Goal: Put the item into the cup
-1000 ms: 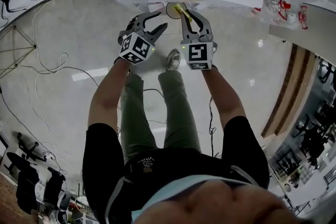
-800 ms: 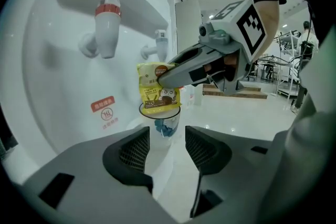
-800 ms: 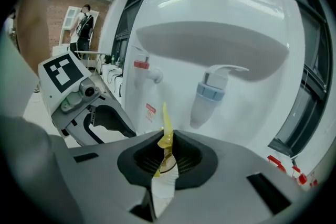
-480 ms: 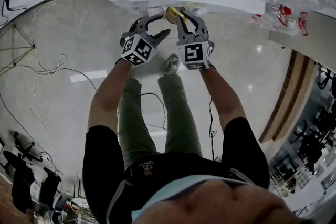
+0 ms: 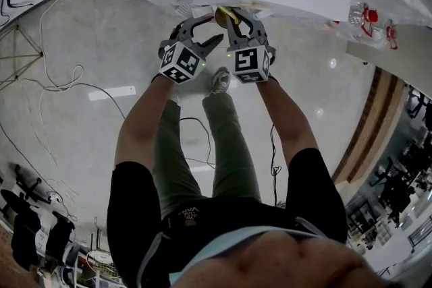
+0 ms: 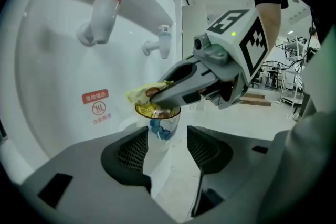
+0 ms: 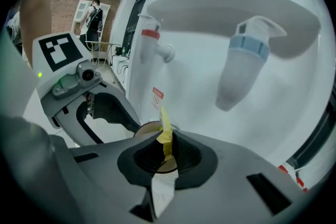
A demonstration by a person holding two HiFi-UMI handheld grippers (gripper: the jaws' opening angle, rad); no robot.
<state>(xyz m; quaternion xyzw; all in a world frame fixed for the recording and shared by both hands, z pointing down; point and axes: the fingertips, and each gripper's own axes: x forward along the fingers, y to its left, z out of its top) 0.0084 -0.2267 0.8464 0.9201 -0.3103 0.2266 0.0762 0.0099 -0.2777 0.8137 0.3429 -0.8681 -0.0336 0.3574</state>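
Observation:
A paper cup with a blue pattern stands under the taps of a white water dispenser. My right gripper is shut on a yellow sachet and holds it right at the cup's mouth. In the right gripper view the sachet stands upright between the pads, with the cup's rim just behind it. My left gripper is open. Its jaws have just been opening, and the cup stands a little beyond them, untouched. In the head view both grippers meet at the dispenser's edge.
Above the cup are a red-collared tap and a blue-collared tap. A red warning label is on the dispenser's back wall. Cables lie on the shiny floor at the left, and the person's shoe is below the grippers.
My right gripper has sunk with the sachet down to the cup's mouth. My left gripper's jaws stand wider than a second ago; that hand has stayed in place.

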